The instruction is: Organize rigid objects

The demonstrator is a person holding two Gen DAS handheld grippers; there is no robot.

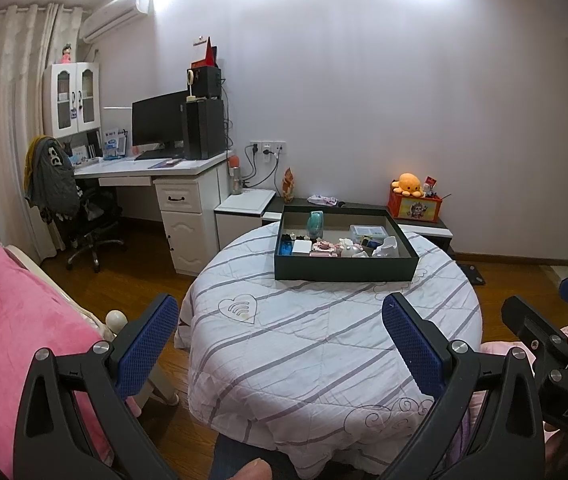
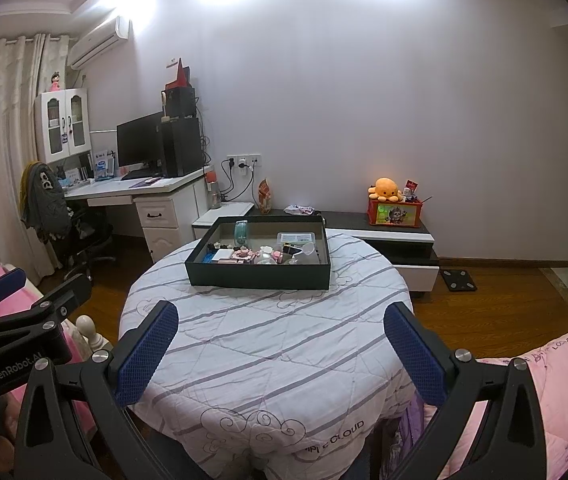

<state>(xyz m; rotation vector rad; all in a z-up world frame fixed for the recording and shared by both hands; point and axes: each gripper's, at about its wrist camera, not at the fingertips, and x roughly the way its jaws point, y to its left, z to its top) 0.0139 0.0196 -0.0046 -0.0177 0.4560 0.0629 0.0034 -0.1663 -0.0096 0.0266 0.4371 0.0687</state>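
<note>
A dark green shallow box [image 1: 345,270] sits at the far side of a round table under a striped quilt [image 1: 323,340]. It holds several small items: a teal roll [image 1: 315,222], a clear plastic case [image 1: 368,232], a white block [image 1: 301,247], pink pieces [image 1: 323,249] and a white cup [image 1: 387,247]. The box shows in the right wrist view too [image 2: 258,276]. My left gripper [image 1: 280,320] is open and empty, over the table's near side. My right gripper [image 2: 280,322] is also open and empty, well short of the box.
A pink bed [image 1: 8,320] lies at left, pink bedding [image 2: 555,380] at right. A white desk [image 1: 156,168] with a monitor and an office chair [image 1: 80,216] stand at back left. A low cabinet [image 2: 395,236] behind the table carries an orange plush octopus [image 2: 384,189] on a red box.
</note>
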